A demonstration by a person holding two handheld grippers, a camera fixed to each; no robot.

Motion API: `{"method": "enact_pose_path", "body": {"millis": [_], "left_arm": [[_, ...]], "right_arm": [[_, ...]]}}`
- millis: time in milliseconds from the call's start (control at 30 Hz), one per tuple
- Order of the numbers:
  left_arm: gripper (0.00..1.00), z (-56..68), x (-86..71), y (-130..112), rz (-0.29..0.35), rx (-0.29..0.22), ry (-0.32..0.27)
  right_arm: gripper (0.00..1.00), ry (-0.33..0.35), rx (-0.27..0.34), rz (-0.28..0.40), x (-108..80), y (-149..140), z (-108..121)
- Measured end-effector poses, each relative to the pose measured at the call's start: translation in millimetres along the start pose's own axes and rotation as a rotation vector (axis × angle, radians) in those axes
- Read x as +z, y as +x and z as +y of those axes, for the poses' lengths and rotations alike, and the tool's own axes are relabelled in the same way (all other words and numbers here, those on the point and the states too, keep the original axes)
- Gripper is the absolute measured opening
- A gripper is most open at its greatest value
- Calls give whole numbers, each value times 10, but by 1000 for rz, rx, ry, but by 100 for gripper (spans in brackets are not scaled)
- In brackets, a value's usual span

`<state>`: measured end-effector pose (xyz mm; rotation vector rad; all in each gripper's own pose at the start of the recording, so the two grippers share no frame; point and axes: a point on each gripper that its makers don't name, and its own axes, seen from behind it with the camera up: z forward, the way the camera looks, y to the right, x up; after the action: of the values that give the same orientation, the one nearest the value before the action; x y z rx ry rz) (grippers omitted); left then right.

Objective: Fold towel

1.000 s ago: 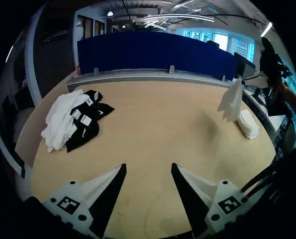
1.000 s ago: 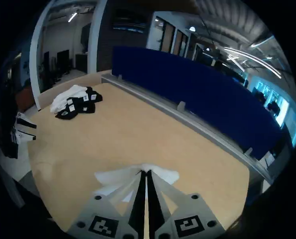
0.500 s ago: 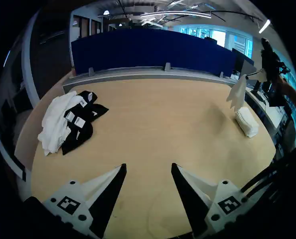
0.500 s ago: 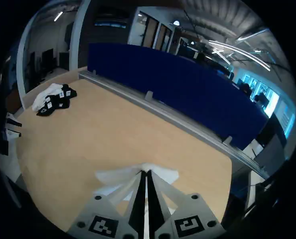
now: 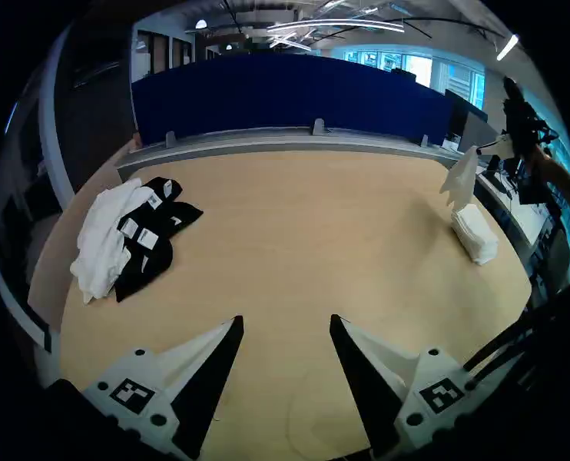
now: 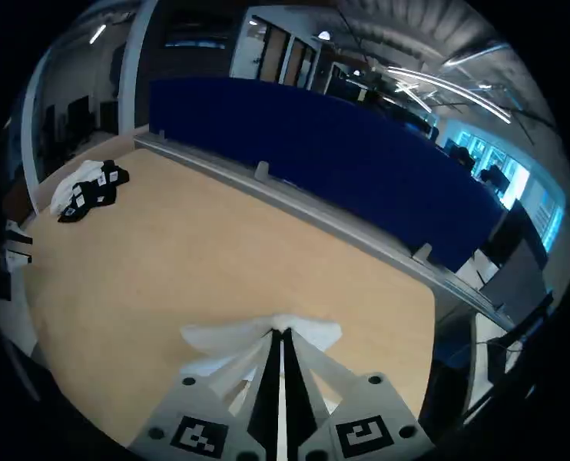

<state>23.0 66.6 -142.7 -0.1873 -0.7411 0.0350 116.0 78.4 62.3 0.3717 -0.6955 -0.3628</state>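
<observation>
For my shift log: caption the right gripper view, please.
Right gripper shut on a white towel above the wooden table, clothes pile far off.

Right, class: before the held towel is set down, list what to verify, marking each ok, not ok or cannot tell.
1. Right gripper shut on towel: ok.
2. Towel hangs over the stack: ok, judging by the left gripper view.
3. Towel apart from the stack: cannot tell.
4. Left gripper open, holding nothing: ok.
5. Bare table between stack and cloth pile: ok.
6. Towel's fold even: cannot tell.
</observation>
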Motion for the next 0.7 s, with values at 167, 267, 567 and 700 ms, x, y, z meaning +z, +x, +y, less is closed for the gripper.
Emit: {"method": "enact_pose_path", "body": {"millis": [167, 267, 567, 700], "left_arm": [[83, 31, 17, 4, -2, 2, -5], [83, 53, 24, 9, -3, 6, -9], [83, 139, 47, 19, -5, 24, -22], [83, 159, 43, 21, -6, 30, -25]], "right_arm": [[2, -11, 16, -15, -74, -154, 46], [2, -20, 26, -29, -137, -281, 76], [2, -52, 78, -70, -297, -763, 135], [2, -67, 107, -99, -344, -1024, 175]]}}
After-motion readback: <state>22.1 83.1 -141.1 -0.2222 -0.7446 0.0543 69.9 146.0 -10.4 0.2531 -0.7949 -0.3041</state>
